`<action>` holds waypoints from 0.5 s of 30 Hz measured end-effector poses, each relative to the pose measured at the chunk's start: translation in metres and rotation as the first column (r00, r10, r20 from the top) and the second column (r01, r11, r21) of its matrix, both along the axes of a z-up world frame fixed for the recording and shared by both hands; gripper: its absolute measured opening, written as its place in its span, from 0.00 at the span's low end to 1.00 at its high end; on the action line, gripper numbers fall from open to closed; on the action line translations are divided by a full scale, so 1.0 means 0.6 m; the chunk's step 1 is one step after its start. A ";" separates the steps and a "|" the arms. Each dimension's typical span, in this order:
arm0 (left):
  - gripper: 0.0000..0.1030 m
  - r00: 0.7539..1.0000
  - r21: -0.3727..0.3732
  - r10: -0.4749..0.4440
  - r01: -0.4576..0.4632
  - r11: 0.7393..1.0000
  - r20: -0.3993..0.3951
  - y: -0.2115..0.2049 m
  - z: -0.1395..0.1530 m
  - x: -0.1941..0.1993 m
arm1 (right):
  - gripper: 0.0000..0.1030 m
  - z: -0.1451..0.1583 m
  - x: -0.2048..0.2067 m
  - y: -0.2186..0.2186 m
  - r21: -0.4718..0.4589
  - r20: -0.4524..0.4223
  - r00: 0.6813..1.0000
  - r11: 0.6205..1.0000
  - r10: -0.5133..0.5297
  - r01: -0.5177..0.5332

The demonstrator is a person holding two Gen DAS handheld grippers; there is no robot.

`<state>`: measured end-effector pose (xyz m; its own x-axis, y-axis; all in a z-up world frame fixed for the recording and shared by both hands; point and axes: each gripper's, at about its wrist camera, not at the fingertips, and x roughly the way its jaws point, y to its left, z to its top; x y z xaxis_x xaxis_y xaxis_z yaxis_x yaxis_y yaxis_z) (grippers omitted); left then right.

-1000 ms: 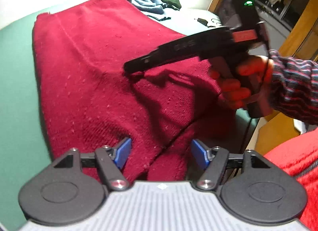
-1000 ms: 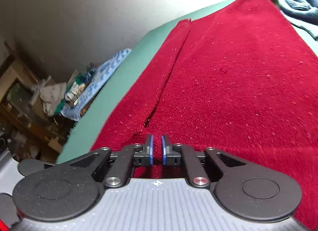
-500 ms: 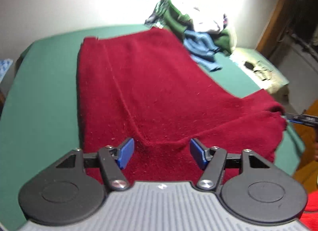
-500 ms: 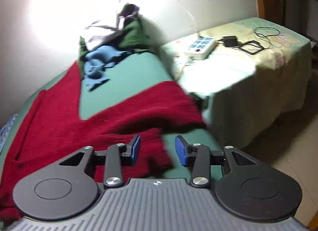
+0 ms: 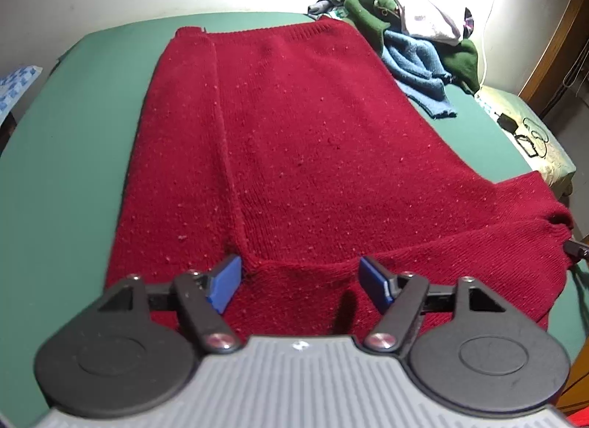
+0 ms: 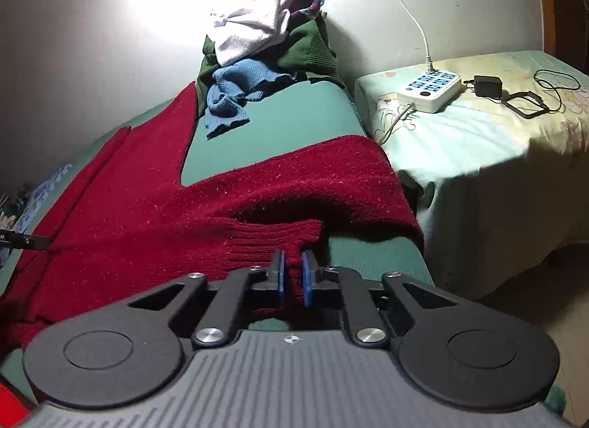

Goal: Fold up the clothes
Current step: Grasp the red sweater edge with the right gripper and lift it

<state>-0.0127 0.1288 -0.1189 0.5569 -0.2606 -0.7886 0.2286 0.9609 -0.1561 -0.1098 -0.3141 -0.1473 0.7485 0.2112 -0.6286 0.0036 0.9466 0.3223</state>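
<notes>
A dark red knitted sweater (image 5: 302, 140) lies spread on the green table (image 5: 66, 177), one sleeve folded along its left side. My left gripper (image 5: 300, 280) hovers open over the near edge of the sweater, nothing between its blue pads. In the right wrist view the same sweater (image 6: 140, 199) stretches leftward, and its other sleeve drapes toward the table's right edge. My right gripper (image 6: 292, 273) is shut on the ribbed cuff (image 6: 272, 240) of that sleeve. The right gripper's tip (image 5: 576, 248) shows at the right edge of the left wrist view.
A pile of clothes (image 6: 257, 48), white, green and blue, sits at the far corner against the wall. Beside the table stands a lower surface with a pale cloth (image 6: 478, 133), carrying a power strip (image 6: 429, 91), a charger and cables. The left gripper's tip (image 6: 22, 240) pokes in from the left.
The right gripper left the sweater's middle, swung to the right-hand sleeve, opened, then shut on its cuff. The left gripper stayed open and drew back to the near edge.
</notes>
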 end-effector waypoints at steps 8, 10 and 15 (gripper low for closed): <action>0.72 0.996 0.054 -0.083 0.082 0.995 0.031 -0.009 0.000 0.003 | 0.07 0.072 -0.003 -0.024 0.268 0.070 0.995 0.962 -0.074 0.053; 0.72 0.994 0.056 -0.100 0.098 0.994 0.039 -0.004 0.003 0.003 | 0.07 0.097 0.002 -0.022 0.359 0.101 0.990 0.932 -0.096 0.054; 0.72 0.978 0.114 -0.191 0.181 0.977 0.088 0.008 0.028 -0.023 | 0.07 0.140 0.031 0.021 0.485 0.156 0.984 0.874 -0.081 -0.005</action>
<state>-0.0268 0.1337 -0.1023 0.5825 -0.2861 -0.7608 0.4141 0.9099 -0.0251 -0.0909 -0.3017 -0.0635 0.8463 0.4247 -0.3216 -0.0577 0.6732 0.7372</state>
